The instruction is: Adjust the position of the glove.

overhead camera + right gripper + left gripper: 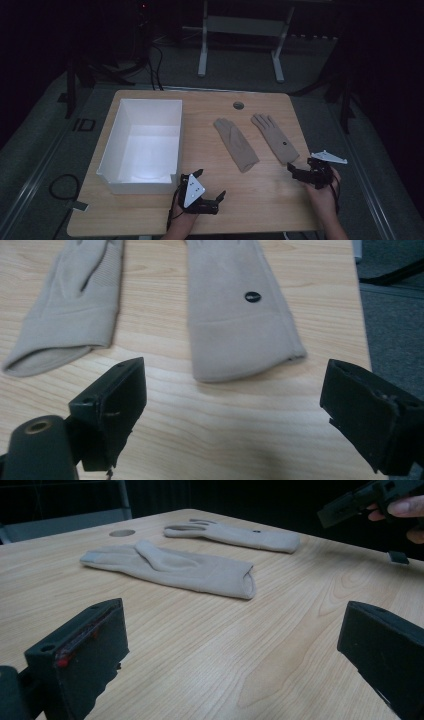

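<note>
Buttoned glove (240, 315) lies flat, cuff toward the right gripper (300, 173) — jaws apart, empty. Risk: thin cloth slips the pinch. Left gripper (210, 186) also agape.

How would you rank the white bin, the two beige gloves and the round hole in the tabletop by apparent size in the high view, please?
1. White bin, by far the largest.
2. Left glove and right glove: they look about alike, so I would not rank one above the other.
3. Round hole, the smallest.

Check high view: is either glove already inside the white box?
No, both the left glove and the right glove lie flat on the table, beside the white box.
</note>
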Action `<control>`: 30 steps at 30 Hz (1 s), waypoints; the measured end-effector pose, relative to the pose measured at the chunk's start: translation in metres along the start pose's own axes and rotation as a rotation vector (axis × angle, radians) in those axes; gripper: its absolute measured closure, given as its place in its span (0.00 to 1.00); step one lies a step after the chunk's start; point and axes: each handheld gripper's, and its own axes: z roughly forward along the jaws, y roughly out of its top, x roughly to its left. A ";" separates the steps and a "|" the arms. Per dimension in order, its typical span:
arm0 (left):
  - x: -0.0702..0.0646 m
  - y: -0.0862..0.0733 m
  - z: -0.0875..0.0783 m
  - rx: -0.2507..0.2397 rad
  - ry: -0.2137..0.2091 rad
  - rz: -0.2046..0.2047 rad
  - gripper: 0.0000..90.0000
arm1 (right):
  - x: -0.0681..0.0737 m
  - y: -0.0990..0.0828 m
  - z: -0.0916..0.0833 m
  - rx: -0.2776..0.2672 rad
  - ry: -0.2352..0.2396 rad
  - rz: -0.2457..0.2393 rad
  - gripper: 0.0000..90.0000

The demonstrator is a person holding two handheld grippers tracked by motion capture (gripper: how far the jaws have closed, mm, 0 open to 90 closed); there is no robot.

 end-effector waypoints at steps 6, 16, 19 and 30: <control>0.000 0.000 0.000 0.000 0.000 -0.003 0.00 | 0.008 0.014 0.003 -0.009 0.053 -0.015 0.18; 0.001 0.000 0.000 -0.001 -0.001 -0.011 0.00 | 0.025 0.036 0.006 -0.048 0.106 -0.057 0.19; 0.001 0.000 0.000 -0.002 -0.001 -0.010 0.00 | 0.031 0.041 0.006 -0.060 0.120 -0.062 0.21; 0.003 0.000 0.000 -0.001 -0.007 -0.020 0.00 | 0.053 0.063 0.015 -0.076 0.157 -0.106 0.21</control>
